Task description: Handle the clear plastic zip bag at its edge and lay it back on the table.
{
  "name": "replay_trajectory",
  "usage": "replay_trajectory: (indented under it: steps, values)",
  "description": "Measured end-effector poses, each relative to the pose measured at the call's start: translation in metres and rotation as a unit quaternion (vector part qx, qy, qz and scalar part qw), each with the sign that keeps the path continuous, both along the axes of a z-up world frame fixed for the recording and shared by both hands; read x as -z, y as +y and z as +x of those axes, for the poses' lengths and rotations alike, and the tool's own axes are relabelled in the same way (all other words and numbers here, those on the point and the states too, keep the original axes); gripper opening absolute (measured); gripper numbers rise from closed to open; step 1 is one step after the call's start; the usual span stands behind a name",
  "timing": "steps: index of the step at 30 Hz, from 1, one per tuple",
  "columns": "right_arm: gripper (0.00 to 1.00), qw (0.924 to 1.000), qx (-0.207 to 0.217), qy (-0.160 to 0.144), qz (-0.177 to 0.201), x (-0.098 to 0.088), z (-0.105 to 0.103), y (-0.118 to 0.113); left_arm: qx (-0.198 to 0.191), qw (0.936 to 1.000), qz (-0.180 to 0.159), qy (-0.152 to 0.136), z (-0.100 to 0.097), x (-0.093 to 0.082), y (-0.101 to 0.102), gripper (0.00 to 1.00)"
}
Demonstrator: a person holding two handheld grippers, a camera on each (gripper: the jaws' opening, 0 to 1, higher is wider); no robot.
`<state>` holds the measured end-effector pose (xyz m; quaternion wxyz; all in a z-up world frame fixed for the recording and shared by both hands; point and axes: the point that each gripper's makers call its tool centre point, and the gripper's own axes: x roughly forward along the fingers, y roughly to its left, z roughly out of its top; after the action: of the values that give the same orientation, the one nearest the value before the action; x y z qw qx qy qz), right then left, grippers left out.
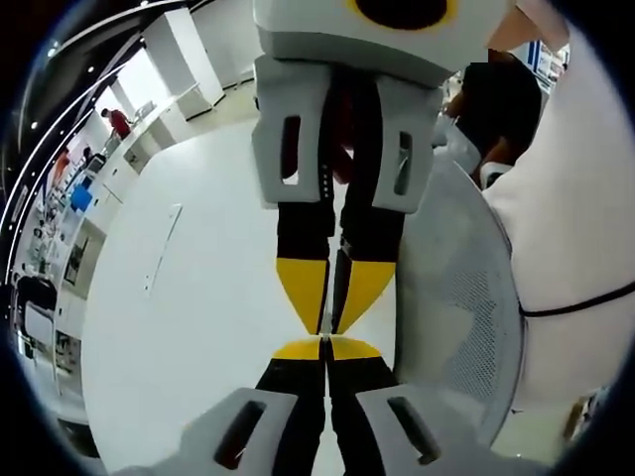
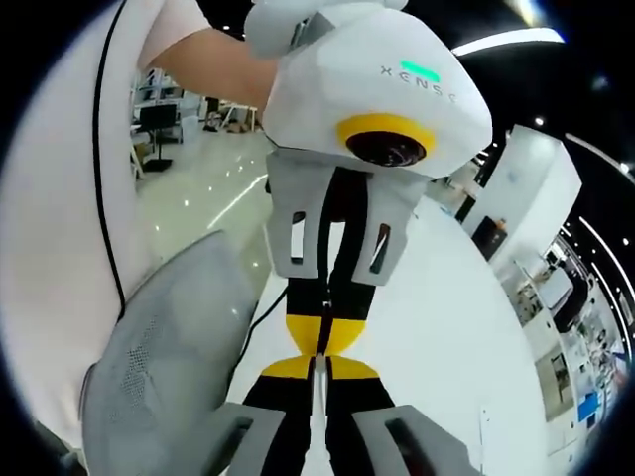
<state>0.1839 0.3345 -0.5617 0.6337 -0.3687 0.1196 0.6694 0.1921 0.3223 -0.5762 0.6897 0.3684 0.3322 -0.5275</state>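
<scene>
In the left gripper view, the left claw [image 1: 324, 349] sits nearest, jaws pressed together tip to tip. The right claw [image 1: 335, 288] meets it head-on from above, its yellow tips narrowed onto a thin upright edge, likely the clear zip bag [image 1: 338, 283], though it is too transparent to be sure. In the right gripper view, both claws again meet nose to nose over the white bench [image 2: 446, 327], with a pale sliver between the right claw's [image 2: 319, 365] jaws. A grey mesh chair back [image 2: 164, 347] stands beside the bench. Farther off, a person in a white shirt [image 2: 60, 198] stands by the chair.
</scene>
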Motion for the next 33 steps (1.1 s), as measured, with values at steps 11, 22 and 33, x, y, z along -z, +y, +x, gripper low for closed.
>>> replay_trajectory:
  steps: [11, 22, 33]
  values:
    - [0.0, 0.9999, -0.002, -0.009, -0.007, 0.0009, -0.0003, -0.0001, -0.002, 1.0, -0.005, 0.001, -0.0011, 0.0003, 0.0005, 0.0]
    - [0.0, 0.9998, -0.002, -0.014, -0.012, 0.0012, -0.0001, -0.0027, 0.001, 1.0, -0.006, -0.004, -0.0009, 0.0017, 0.0014, 0.0]
    - [0.0, 0.9998, 0.001, -0.014, -0.012, -0.0002, 0.0, -0.0051, 0.001, 0.9999, -0.011, -0.004, -0.0002, 0.0002, 0.0012, 0.0]
